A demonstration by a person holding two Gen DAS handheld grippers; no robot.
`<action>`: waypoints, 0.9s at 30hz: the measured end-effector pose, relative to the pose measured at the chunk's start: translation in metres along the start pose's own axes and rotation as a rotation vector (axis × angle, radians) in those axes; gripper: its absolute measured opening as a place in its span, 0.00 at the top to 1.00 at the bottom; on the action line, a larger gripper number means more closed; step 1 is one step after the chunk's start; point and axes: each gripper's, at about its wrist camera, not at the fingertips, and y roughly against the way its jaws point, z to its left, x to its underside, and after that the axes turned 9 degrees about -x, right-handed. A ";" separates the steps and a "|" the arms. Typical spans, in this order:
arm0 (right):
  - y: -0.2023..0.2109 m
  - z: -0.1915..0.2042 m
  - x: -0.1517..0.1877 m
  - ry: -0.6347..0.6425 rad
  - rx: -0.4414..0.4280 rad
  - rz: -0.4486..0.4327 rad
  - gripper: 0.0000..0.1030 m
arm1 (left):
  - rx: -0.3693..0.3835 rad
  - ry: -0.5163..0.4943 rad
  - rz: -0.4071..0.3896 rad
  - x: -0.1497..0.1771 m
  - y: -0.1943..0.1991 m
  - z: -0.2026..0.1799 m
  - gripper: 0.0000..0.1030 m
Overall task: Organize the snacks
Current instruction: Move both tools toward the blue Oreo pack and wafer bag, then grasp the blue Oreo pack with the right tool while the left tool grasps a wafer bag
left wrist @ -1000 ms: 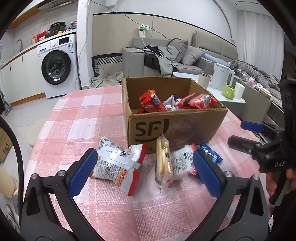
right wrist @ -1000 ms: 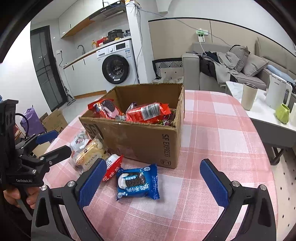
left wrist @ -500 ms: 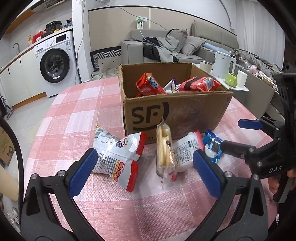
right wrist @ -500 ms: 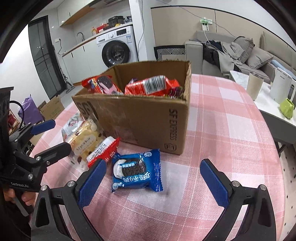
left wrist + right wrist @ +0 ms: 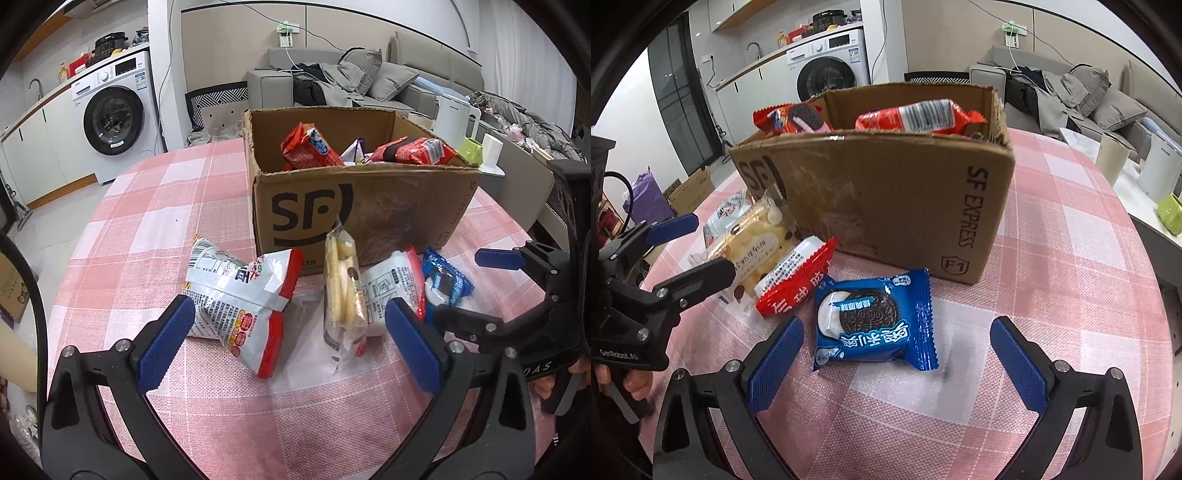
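Note:
A cardboard SF box [image 5: 369, 206] [image 5: 886, 192] stands on the pink checked table and holds red snack packs [image 5: 308, 146]. In front of it lie a white and red bag [image 5: 243, 295], a clear pack of yellow biscuits [image 5: 341, 288], a white and red pack [image 5: 397, 286] and a blue cookie pack [image 5: 875, 321] [image 5: 445, 280]. My left gripper [image 5: 291, 341] is open and empty, low over the white bag and the biscuits. My right gripper [image 5: 895, 363] is open and empty, with the blue cookie pack between its fingers.
The table's edge [image 5: 74, 258] curves round on the left, with floor and a washing machine [image 5: 114, 118] beyond. A side table with a kettle [image 5: 456, 118] and cups stands at the right. A sofa [image 5: 369, 81] is behind the box.
Both grippers have moved forward and down toward the snacks in front of the box. The blue cookie pack now lies between my right fingers. Both stay open.

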 end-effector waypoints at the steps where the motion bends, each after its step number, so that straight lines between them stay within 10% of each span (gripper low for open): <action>1: -0.002 0.000 0.000 0.000 0.002 0.002 0.00 | 0.001 0.002 0.003 0.000 -0.001 0.001 0.00; 18: -0.016 0.009 0.010 0.019 0.081 0.015 0.02 | 0.083 -0.010 0.012 0.005 -0.004 -0.002 0.19; 27: -0.016 0.008 0.011 0.015 0.068 0.041 0.22 | 0.104 -0.037 0.013 0.007 -0.004 -0.006 0.32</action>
